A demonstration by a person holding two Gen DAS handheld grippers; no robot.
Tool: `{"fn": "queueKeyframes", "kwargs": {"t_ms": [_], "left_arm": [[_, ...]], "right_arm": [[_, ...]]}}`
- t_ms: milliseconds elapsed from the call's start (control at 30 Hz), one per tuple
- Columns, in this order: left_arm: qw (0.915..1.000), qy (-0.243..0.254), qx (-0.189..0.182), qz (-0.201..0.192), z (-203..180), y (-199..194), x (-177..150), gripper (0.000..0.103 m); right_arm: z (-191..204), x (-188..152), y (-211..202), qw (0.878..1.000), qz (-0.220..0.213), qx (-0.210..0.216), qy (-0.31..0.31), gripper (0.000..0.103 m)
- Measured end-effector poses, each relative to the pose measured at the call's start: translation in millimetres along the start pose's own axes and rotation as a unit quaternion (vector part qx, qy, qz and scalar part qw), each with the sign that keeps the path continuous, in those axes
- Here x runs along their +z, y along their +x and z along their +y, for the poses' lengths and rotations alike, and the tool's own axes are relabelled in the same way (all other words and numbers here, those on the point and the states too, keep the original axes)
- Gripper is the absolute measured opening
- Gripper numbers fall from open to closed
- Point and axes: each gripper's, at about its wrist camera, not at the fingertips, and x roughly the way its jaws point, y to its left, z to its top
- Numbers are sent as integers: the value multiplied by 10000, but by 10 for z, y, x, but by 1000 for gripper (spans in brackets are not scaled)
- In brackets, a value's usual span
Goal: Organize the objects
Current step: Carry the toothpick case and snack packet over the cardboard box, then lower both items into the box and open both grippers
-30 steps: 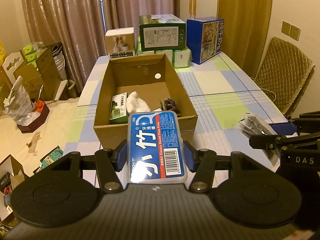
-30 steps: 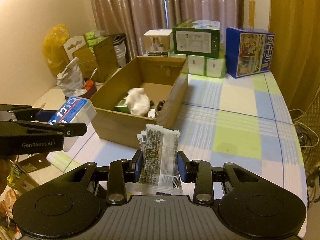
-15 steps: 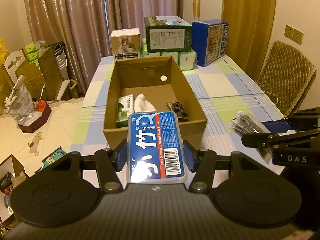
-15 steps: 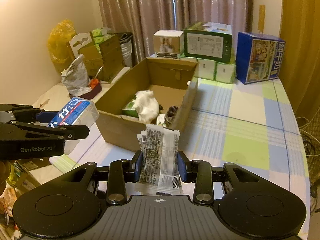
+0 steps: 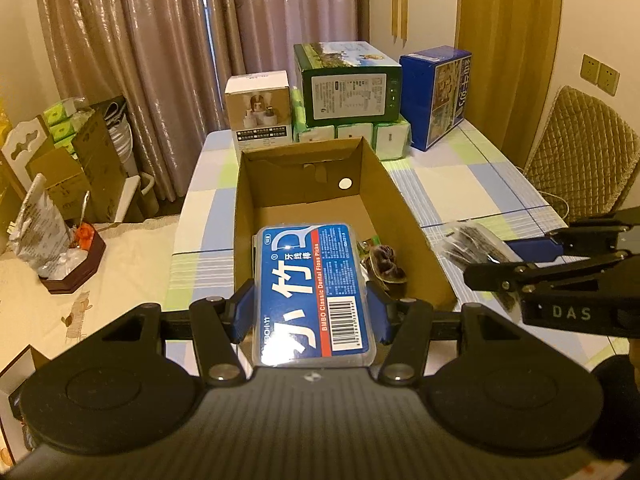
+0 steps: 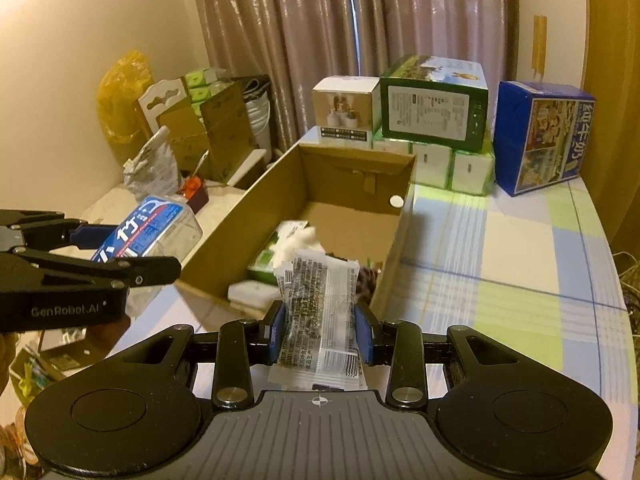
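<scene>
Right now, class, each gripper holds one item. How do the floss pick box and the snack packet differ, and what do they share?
1. The floss pick box is a rigid clear case with a blue and red label; the snack packet is soft, crinkled film with dark print.
2. The left gripper holds the box; the right gripper holds the packet.

Shared: both are clamped between blue pads, show barcodes, and are held near the cardboard box.

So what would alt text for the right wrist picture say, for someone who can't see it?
The right gripper holds a clear printed snack packet near the front corner of an open cardboard box on a checked tablecloth. At left, the left gripper holds a blue box of dental floss picks.
</scene>
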Motion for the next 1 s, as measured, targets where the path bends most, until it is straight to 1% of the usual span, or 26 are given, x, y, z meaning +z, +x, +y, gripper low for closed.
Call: {"fn": "queueKeyframes", "kwargs": {"t_ms": [367,667,967,1000], "left_arm": [[9994,92,-81,311,96,563,155,52],[9988,91,-127,460,160,866,209,52],[9985,93,-129,522,190,1129,243,52],[9987,87,-124,481,198,1152,244,57]], "right_arm": [[-206,199,488,9996,190,-90,204,34],[-241,271,701,9994,251,-73,213,34],[-314,318,845,9991,291,-89,307,34],[-323,321,855,9990,294,-83,320,34]]}}
